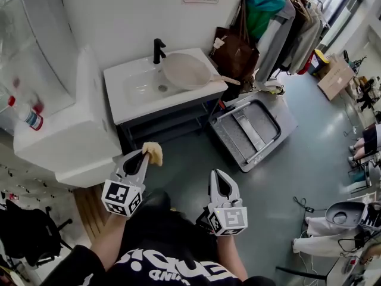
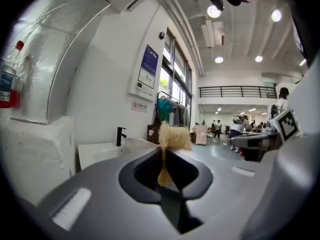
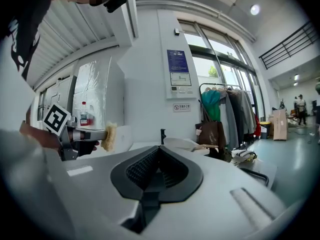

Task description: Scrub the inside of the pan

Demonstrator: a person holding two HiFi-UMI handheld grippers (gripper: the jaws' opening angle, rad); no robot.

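A beige pan with a wooden handle lies tilted across the right side of the white sink, well ahead of both grippers. My left gripper is shut on a yellowish scrub sponge, held level in the air short of the sink cabinet. In the left gripper view the sponge sticks out past the closed jaw tips, with the pan beyond. My right gripper is shut and holds nothing; its view shows the closed tips, the pan and the sponge.
A black faucet stands behind the basin. A brown bag and hanging clothes are right of the sink. A grey flat cart lies on the floor. A red-capped bottle sits on the white block at left.
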